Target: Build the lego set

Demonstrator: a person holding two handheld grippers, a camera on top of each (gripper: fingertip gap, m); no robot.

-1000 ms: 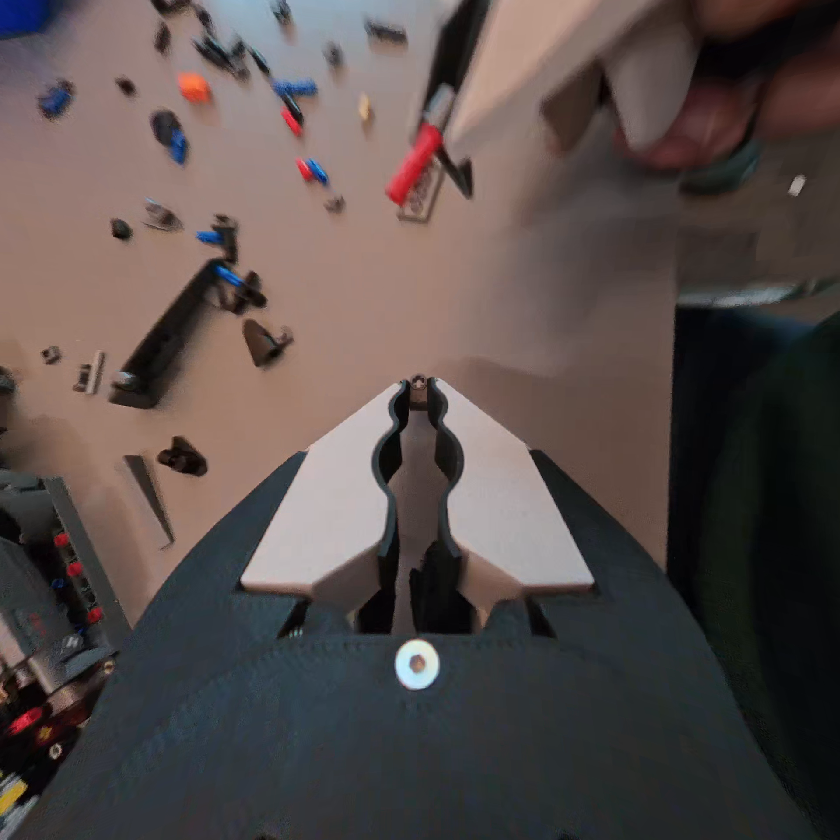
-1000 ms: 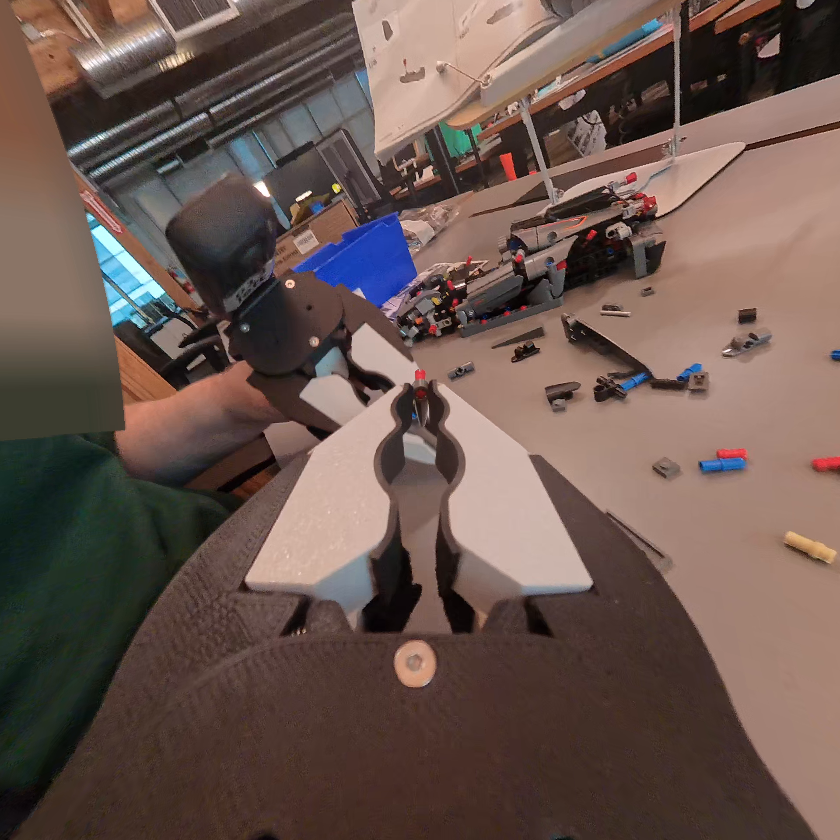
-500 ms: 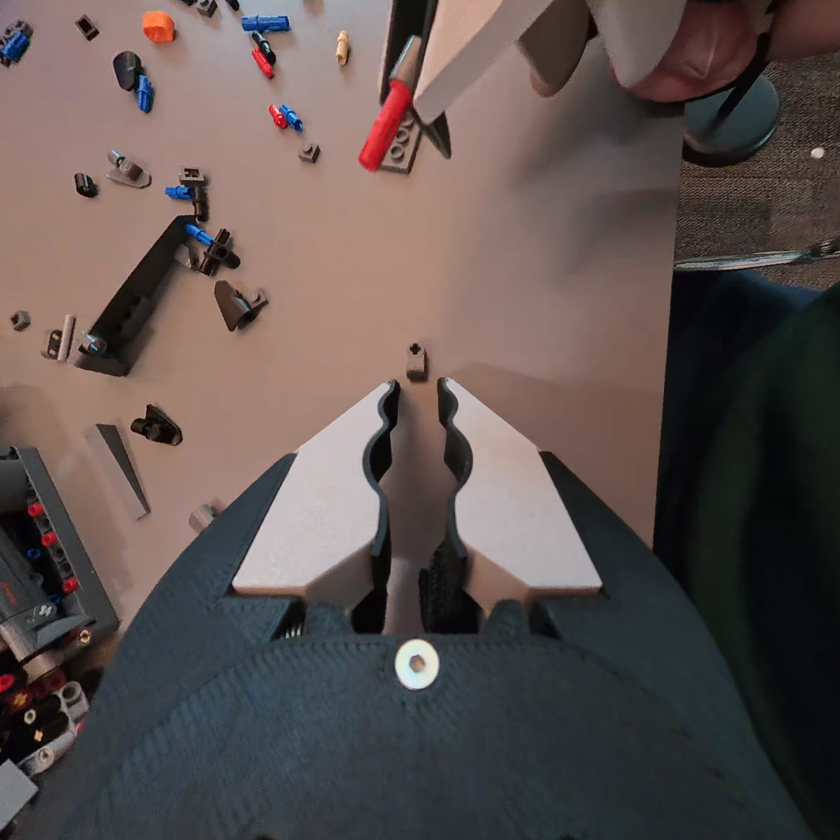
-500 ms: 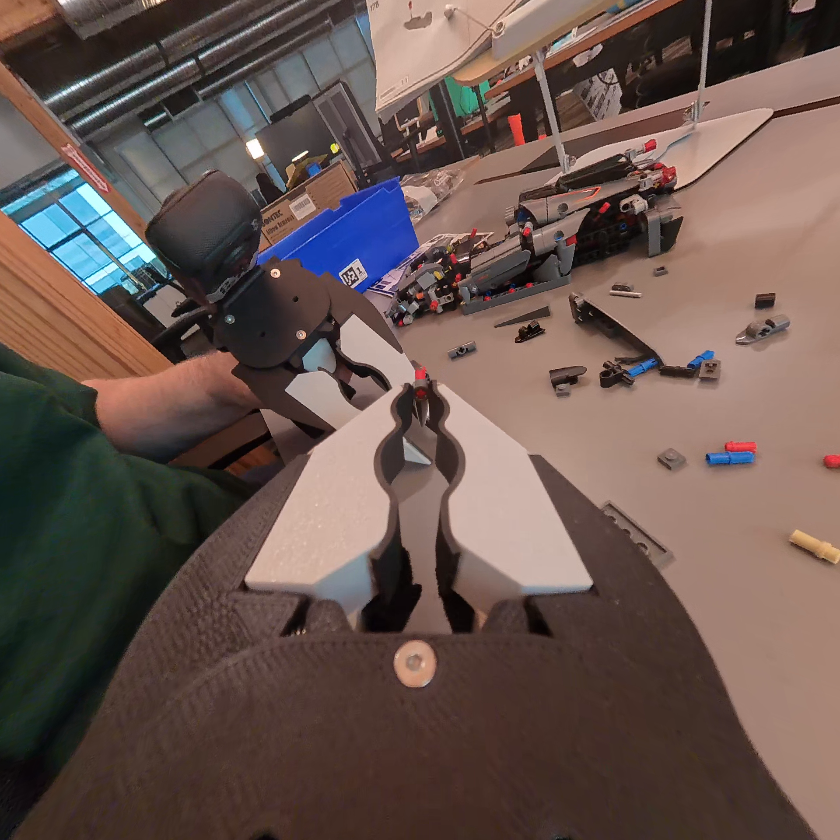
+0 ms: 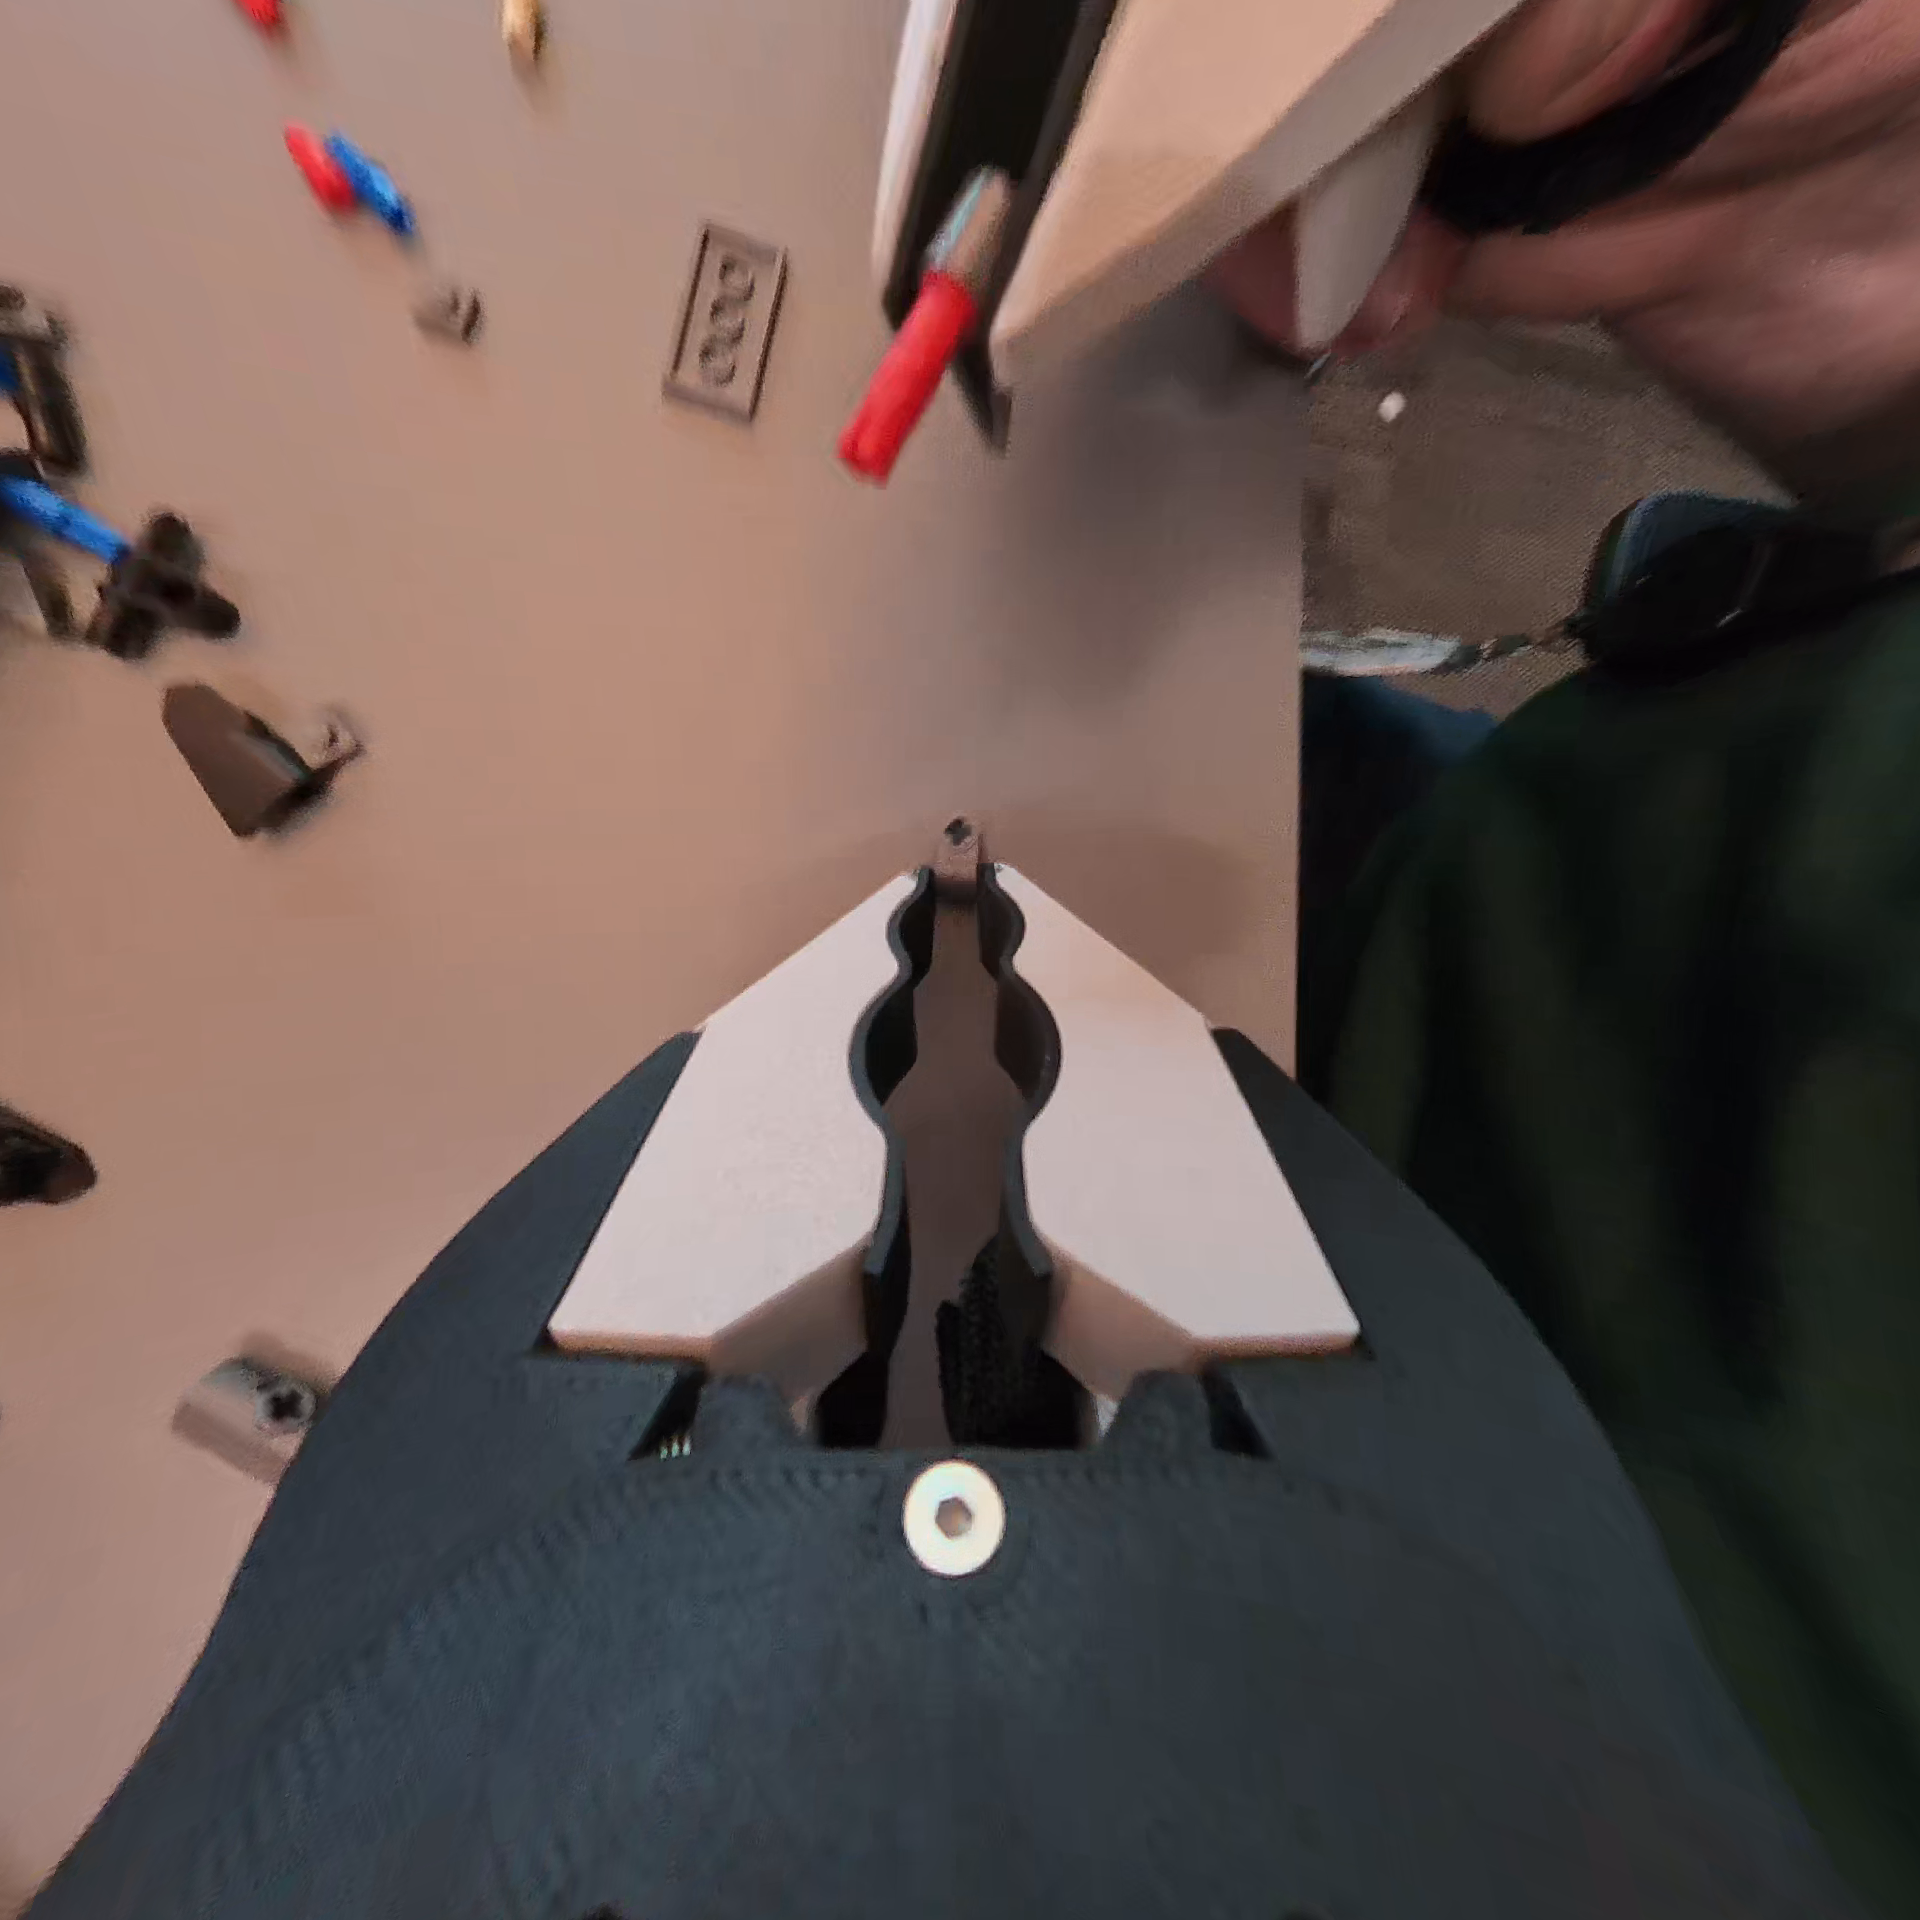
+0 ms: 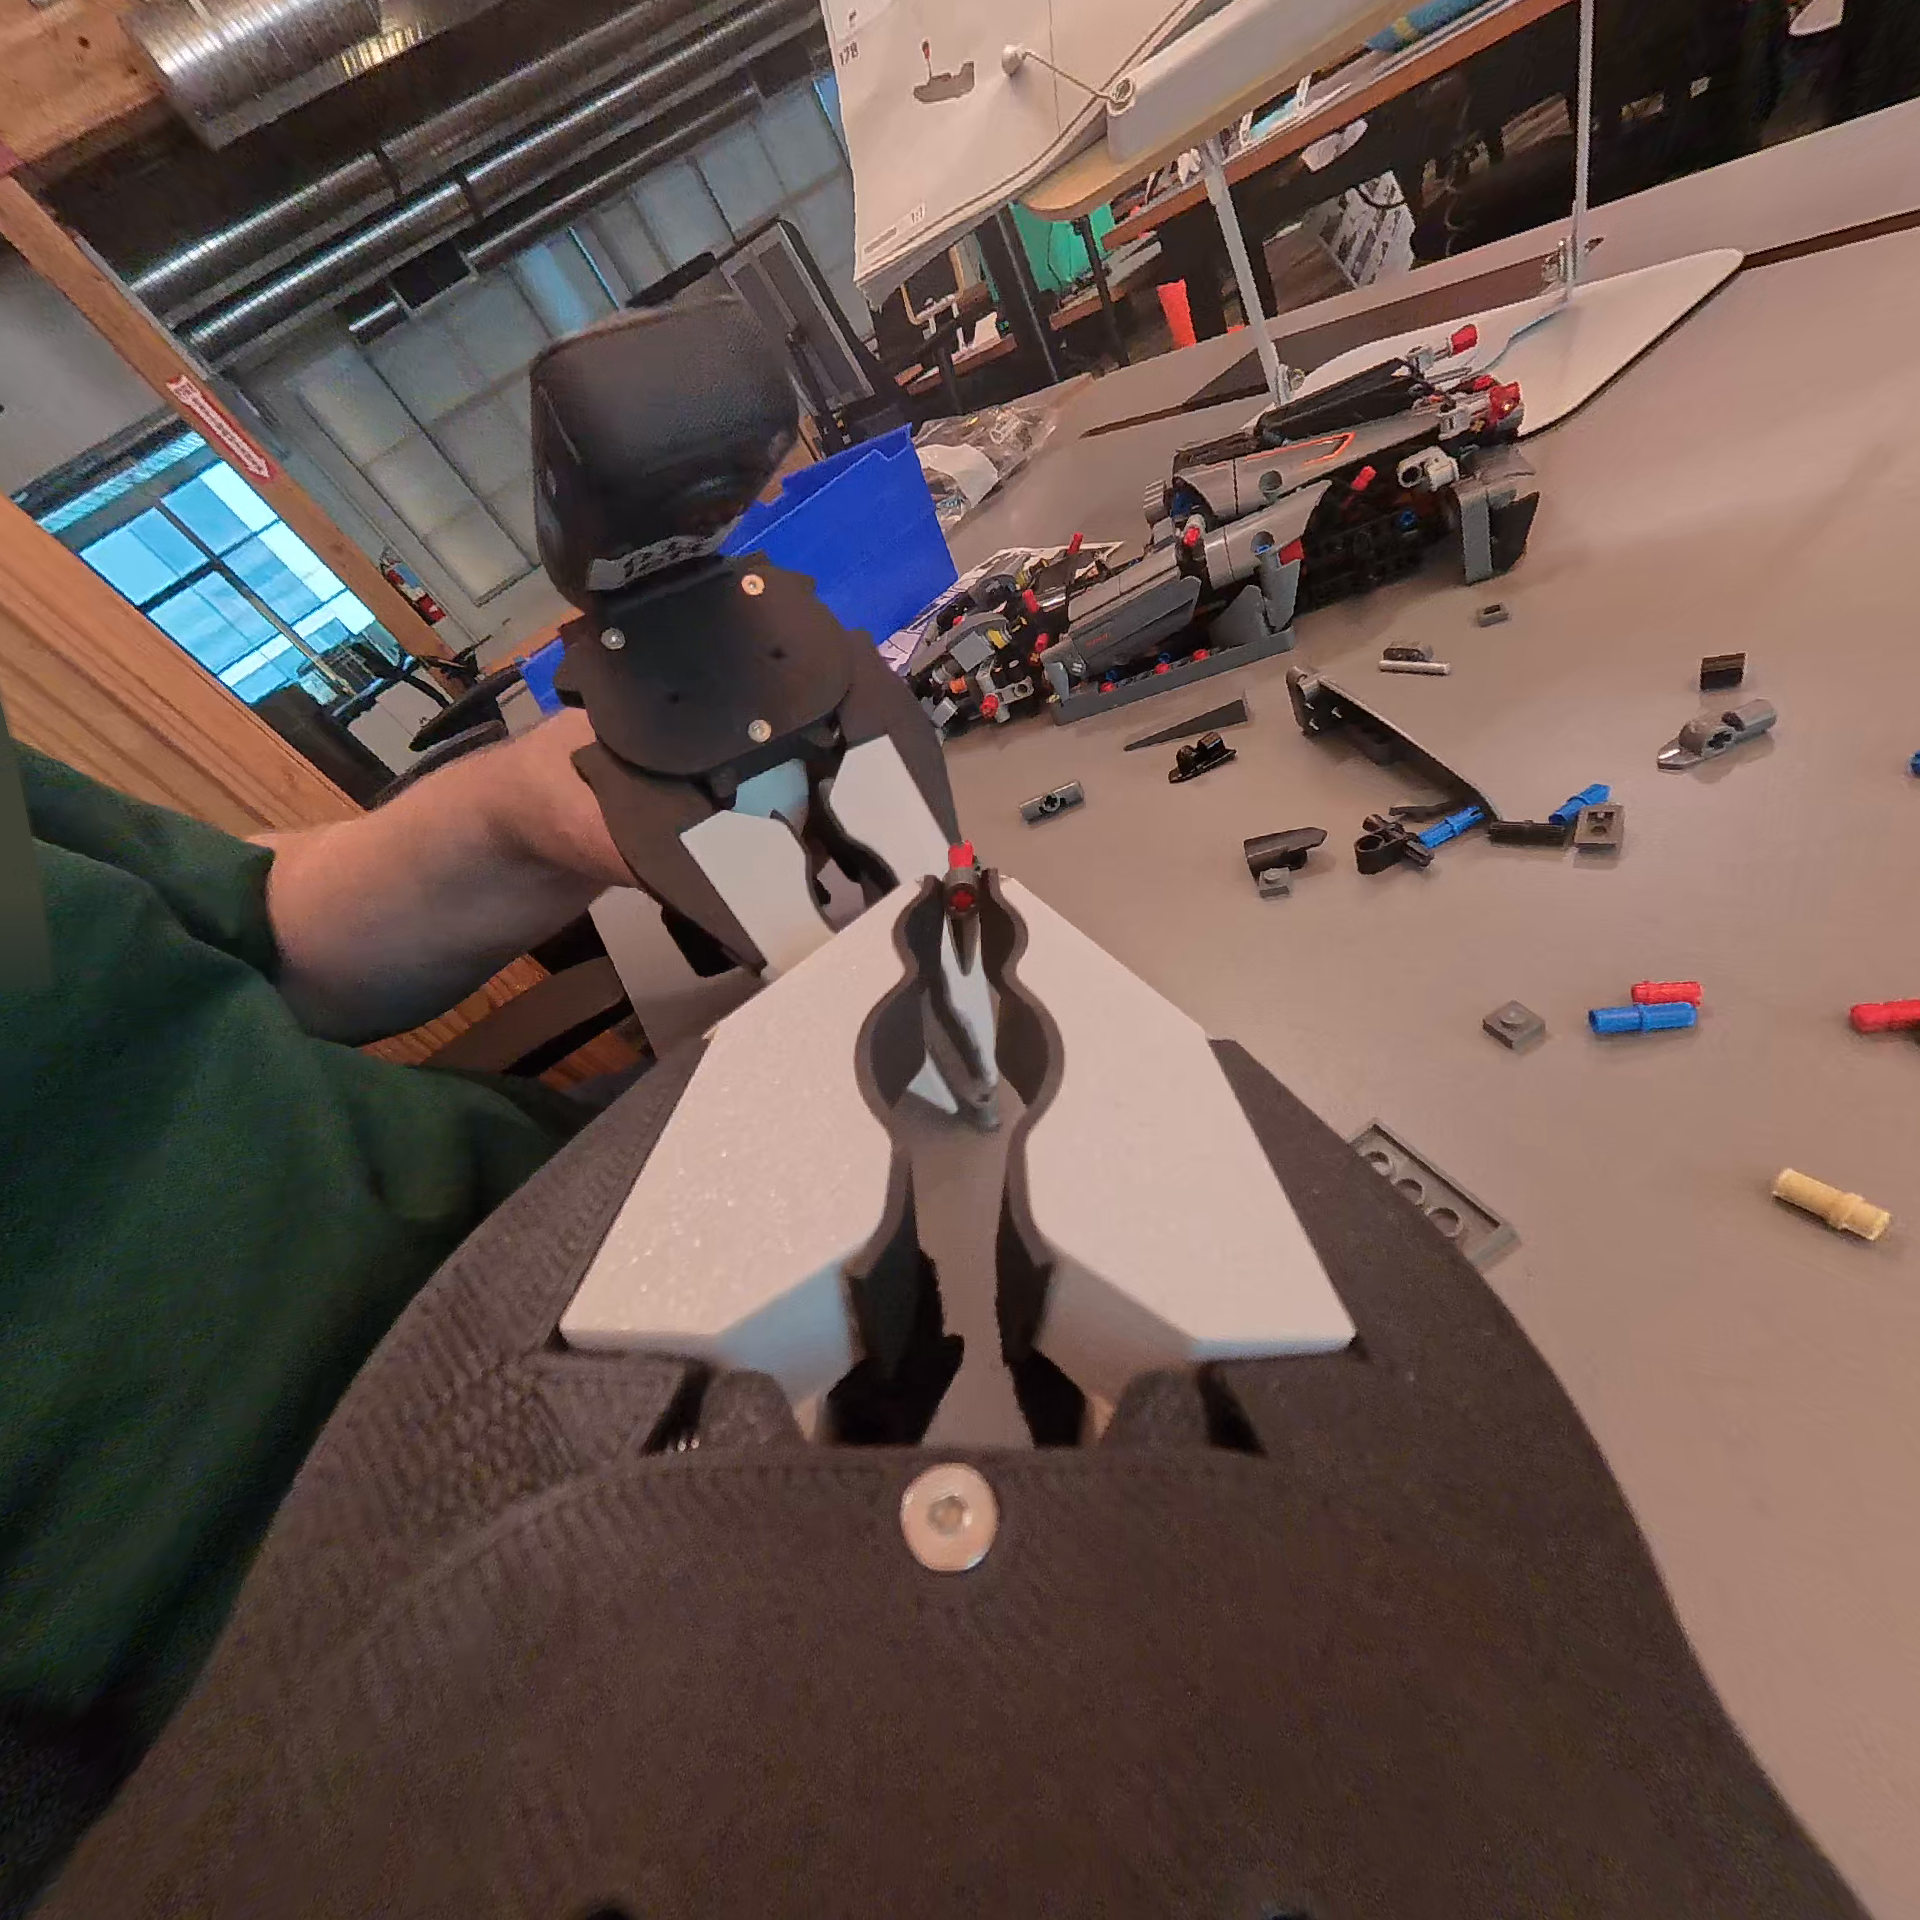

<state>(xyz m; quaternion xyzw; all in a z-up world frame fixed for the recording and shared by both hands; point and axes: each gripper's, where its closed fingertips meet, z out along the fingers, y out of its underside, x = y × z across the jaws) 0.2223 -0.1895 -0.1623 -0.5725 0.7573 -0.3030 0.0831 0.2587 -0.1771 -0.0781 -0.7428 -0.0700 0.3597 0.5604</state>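
**Near counter edge: two small parts gripped for joining**

Near counter (image 5: 644,644) edge, left tongs (image 5: 958,883) closed on small grey connector (image 5: 958,847). Right tongs (image 6: 961,894) clamped on red-tipped pin (image 6: 960,860), presumably for mating. Part-built model (image 6: 1299,540) parked well apart.

Half a second ago the left gripper (image 5: 956,883) stood open above the table (image 5: 623,623), with the small grey piece (image 5: 957,854) lying just past its fingertips. Now its jaws have closed on that piece, which sits pinched at the tips. The right gripper (image 5: 971,343), with its red pin (image 5: 902,372), has come nearer to the left one, and the left wrist view has blurred with motion.
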